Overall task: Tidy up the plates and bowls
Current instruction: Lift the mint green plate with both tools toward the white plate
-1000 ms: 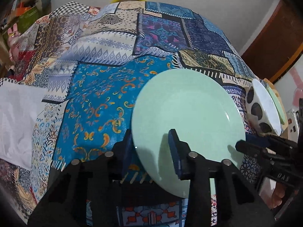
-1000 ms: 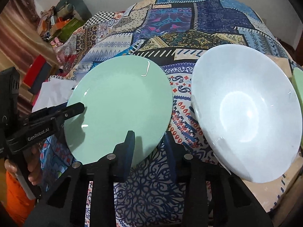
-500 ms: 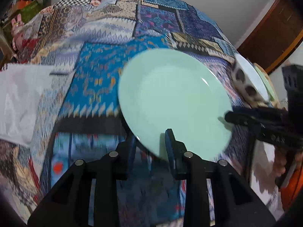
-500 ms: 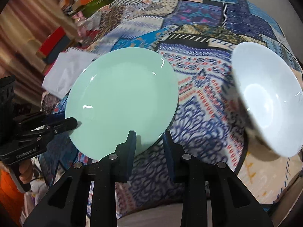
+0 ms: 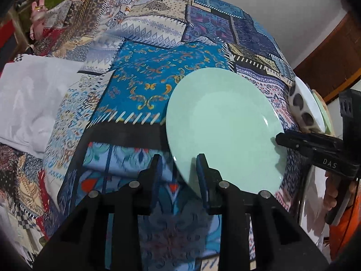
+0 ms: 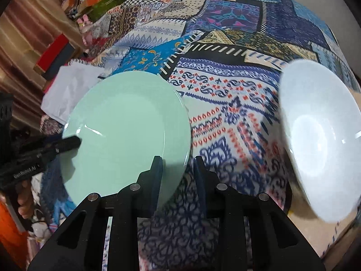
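Since the earlier frame, your mint-green plate (image 5: 222,131) has shifted across the patchwork cloth (image 5: 144,85), and the white bowl (image 6: 318,135) now sits farther right in the right wrist view.

Nearest you, the left gripper (image 5: 179,174) has its jaws closed on the plate's near-left rim, one pad above and one below. The right gripper (image 6: 177,174) has narrow-set jaws at the plate's near-right edge (image 6: 126,133); its left pad lies over the rim, but you cannot tell from this view whether the pads press it. The plate is tilted above the cloth between both tools.

The left wrist view shows the right gripper's finger (image 5: 300,141) reaching the plate's right rim, plus a hand (image 5: 334,194) on its handle. The right wrist view shows the left gripper's finger (image 6: 67,143) on the opposite rim.

Farther right, only the left wrist view shows the bowl's spotted outside (image 5: 300,108). Only the right wrist view shows its plain white inside.

At far left, a white cloth (image 5: 29,94) lies on the patchwork.
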`<state>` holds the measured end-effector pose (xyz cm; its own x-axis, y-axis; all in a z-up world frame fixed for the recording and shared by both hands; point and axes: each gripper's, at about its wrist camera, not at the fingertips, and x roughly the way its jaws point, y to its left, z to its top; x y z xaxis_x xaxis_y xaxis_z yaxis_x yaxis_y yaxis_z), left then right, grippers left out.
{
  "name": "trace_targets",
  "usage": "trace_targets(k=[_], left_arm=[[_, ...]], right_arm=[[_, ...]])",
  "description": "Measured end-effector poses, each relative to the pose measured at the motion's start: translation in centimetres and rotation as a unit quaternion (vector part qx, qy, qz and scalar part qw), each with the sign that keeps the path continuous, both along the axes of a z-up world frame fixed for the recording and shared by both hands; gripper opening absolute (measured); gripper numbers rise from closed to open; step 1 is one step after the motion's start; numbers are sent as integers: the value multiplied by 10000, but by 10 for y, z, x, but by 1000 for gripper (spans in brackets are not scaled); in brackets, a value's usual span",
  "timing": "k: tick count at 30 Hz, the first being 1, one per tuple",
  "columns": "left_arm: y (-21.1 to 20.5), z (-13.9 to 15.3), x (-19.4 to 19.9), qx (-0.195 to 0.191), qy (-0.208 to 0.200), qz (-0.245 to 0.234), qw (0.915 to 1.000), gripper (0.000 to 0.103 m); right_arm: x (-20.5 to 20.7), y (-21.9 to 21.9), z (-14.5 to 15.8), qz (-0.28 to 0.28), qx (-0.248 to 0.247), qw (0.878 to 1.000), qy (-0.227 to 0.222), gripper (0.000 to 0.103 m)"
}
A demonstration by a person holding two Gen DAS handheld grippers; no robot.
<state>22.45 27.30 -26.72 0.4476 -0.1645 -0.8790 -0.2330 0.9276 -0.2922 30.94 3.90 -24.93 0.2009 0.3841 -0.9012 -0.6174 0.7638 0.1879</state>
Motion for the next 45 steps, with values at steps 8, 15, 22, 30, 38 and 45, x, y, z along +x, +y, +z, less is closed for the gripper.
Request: trace_targets(k=[8,15,22,30,38,45], left_arm=[[4,-7,22,-251,-107,-122,9996,31],[-4,-3,8,-157,-108,-166,9997,32],[-11,2,-16,-245,-71,-33,9997,31],[-22,12,-41,-356,-87,5,9993,31],[-34,38,-62,-206,-261,18,9994,31],[-51,65,-74,-75,-503,-48,9987,31]], right_arm=[[4,3,0,43,20,10000,81,27],[-11,-10,4,-26,211,9995,228,23],[-30,-21,14,-97,345,9992,155,23],[-47,-28,28,-131,468,9988,39,23],[-62,-39,52,-174,628,9977,-183,23],[-75,-61,69,-286,682,9966,-376,23]])
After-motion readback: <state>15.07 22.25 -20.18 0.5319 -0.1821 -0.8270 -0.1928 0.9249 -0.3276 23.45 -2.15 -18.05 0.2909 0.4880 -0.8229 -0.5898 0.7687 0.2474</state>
